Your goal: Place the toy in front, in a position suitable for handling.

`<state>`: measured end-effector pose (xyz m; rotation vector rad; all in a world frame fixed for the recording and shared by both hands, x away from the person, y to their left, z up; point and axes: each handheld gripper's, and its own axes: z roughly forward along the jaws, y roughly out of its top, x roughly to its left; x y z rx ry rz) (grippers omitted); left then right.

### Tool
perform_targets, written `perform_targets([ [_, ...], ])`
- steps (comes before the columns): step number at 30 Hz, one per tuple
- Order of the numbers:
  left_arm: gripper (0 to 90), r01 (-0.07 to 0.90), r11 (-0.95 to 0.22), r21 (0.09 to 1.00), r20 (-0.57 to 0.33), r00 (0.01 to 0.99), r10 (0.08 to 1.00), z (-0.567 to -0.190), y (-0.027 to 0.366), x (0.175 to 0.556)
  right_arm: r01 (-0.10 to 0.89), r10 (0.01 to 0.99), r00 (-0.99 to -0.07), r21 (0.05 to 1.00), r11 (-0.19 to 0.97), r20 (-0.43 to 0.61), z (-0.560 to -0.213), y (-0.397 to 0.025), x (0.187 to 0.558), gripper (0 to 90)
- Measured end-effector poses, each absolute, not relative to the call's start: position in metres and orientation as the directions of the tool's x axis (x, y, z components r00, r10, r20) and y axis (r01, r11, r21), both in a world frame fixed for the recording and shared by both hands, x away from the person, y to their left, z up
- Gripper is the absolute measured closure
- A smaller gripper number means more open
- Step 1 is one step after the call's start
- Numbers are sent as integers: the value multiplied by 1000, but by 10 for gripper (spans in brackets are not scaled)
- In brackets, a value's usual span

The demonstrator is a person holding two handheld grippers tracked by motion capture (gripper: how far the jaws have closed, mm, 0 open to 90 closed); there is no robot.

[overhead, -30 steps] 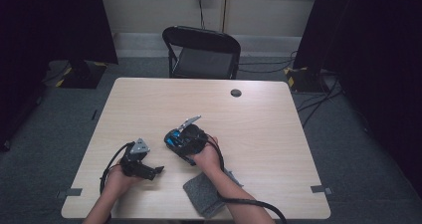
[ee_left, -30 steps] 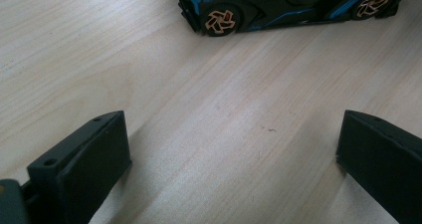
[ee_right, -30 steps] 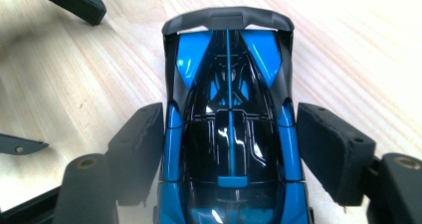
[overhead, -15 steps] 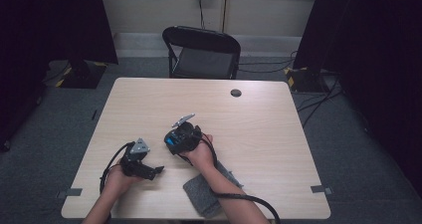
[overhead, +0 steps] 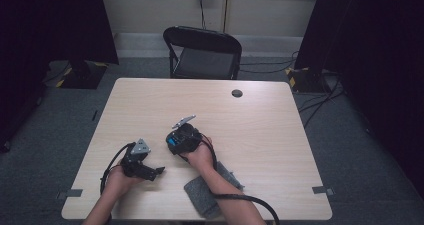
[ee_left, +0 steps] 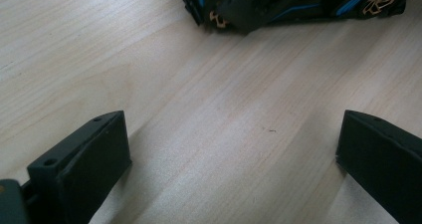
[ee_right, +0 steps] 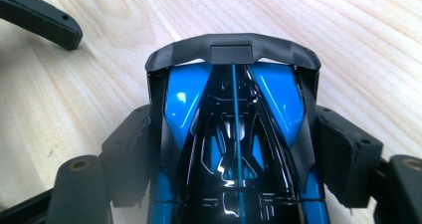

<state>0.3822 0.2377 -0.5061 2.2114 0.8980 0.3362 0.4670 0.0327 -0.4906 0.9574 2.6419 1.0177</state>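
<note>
Right tool is clamped on the car, jaws pressing both flanks just behind the spoiler. Car sits on the counter left of centre, toward the near edge. Left tool is spread wide and empty, resting low near the near-left corner, aimed at the car; in the left tool view I see the car's side just ahead, bare wood between the jaws. Grey cloth lies at the near edge under my right forearm.

My read: the step is moving or handing the car over while the left tool waits.

How I'd do it well:
- Keep the squeeze even. The body is glossy and tapered, so it could squirt forward if I pinch harder.
- Stay low and level over the counter, wheels close to the wood, no yaw.
- If the left tool takes over, bring it square onto the flanks in front of the right jaws, clear of the spoiler, and close fully before the right lets go.
- Watch the trailing cable near the cloth so it doesn't drag it.
</note>
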Motion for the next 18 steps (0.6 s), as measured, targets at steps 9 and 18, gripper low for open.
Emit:
perform_targets([
  [9,0,502,-503,703,-24,724,689,-506,238,382,517,608,-782,684,515,133,-469,21,468,256],
  [18,0,502,-501,704,-25,723,690,-506,238,382,512,620,-773,714,477,139,-445,7,471,256],
])
